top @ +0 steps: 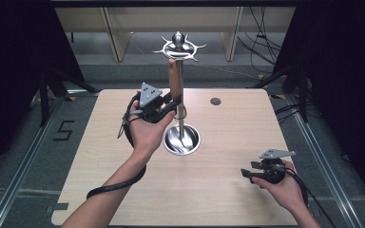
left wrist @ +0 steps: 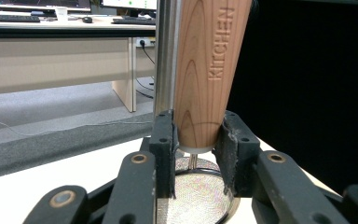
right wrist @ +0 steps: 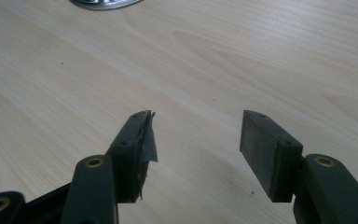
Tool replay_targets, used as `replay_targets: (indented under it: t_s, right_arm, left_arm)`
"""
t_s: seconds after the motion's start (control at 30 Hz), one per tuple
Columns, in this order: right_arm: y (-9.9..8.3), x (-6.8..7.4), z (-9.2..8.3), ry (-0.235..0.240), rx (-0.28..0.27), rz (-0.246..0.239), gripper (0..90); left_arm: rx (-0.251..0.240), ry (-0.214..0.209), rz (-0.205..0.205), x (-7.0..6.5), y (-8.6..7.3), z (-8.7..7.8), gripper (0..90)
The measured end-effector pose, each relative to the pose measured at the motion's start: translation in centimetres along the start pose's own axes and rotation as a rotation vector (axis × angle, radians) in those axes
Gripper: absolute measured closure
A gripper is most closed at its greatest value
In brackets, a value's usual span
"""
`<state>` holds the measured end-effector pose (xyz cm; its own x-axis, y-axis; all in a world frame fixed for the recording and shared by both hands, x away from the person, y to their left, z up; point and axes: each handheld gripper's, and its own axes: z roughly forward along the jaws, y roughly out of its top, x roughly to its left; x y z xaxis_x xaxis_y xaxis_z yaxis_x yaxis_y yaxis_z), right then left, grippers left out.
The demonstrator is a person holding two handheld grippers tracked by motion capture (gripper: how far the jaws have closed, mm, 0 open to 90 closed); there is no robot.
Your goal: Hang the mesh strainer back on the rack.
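Observation:
A metal stand (top: 179,95) rises from a round shiny base (top: 182,139) at the table's middle, with a ring of hooks (top: 179,46) on top. A wooden handle (top: 174,78) stands upright beside the pole, its top near the hooks. My left gripper (top: 173,102) is shut on the handle's lower end. In the left gripper view the pads press the handle (left wrist: 205,79), stamped KITCHEN, with a fine mesh strainer (left wrist: 198,196) just below and the pole (left wrist: 165,56) behind. My right gripper (top: 245,174) rests open over the table's front right, with bare wood between its fingers (right wrist: 265,149).
The light wooden table (top: 228,199) has a small dark hole (top: 215,101) at the back right. The stand's base edge (right wrist: 105,3) is at the top of the right gripper view. Desks and cables lie beyond the table; dark curtains flank it.

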<state>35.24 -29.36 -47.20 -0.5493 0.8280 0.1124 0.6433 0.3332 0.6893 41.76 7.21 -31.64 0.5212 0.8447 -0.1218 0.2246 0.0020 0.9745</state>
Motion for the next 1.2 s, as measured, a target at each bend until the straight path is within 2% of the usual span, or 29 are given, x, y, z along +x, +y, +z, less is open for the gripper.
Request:
replay_targets:
  t_s: [0.03, 0.07, 0.13, 0.2, 0.27, 0.37, 0.7, 0.87, 0.93, 1.03, 1.2]
  right_arm:
    - [0.0, 0.0, 0.0, -0.003, -0.004, -0.009, 44.6]
    - [0.1, 0.1, -0.1, 0.002, 0.014, 0.017, 44.6]
    - [0.0, 0.1, -0.1, 0.005, 0.018, 0.028, 44.6]
    - [0.1, 0.0, -0.1, 0.004, 0.013, 0.009, 44.6]
    - [0.0, 0.1, -0.1, 0.002, 0.016, 0.027, 44.6]
    - [0.1, 0.1, -0.1, 0.001, 0.014, 0.015, 44.6]
    - [0.1, 0.1, -0.2, 0.009, 0.026, 0.030, 44.6]
    - [0.0, -0.1, -0.1, 0.001, 0.013, 0.009, 44.6]
    - [0.1, 0.1, -0.2, 0.009, 0.025, 0.032, 44.6]
    - [0.1, 0.1, -0.2, 0.008, 0.026, 0.031, 44.6]
    - [0.0, 0.1, -0.2, 0.005, 0.027, 0.035, 44.6]
  left_arm:
    - [0.001, 0.000, 0.000, 0.0, 0.0, 0.0, 68.5]
    - [0.002, -0.001, 0.000, 0.0, 0.0, 0.0, 68.5]
    - [0.004, 0.000, -0.001, 0.1, 0.1, 0.0, 68.4]
    - [0.007, -0.001, -0.001, 0.1, 0.1, 0.1, 68.3]
    - [0.010, -0.003, -0.005, 0.1, 0.1, 0.1, 68.0]
    - [0.014, -0.007, -0.005, 0.1, 0.2, 0.2, 67.1]
    - [0.014, -0.016, -0.008, 0.3, 0.1, -0.2, 54.4]
    - [0.015, -0.025, 0.016, 0.5, 0.0, -1.0, 49.8]
    - [0.008, -0.024, 0.021, 0.7, 0.0, -1.6, 49.1]
    - [0.008, -0.027, 0.030, 0.9, 0.0, -2.5, 47.2]
    - [0.025, -0.029, 0.017, 1.4, -0.2, -4.1, 43.1]
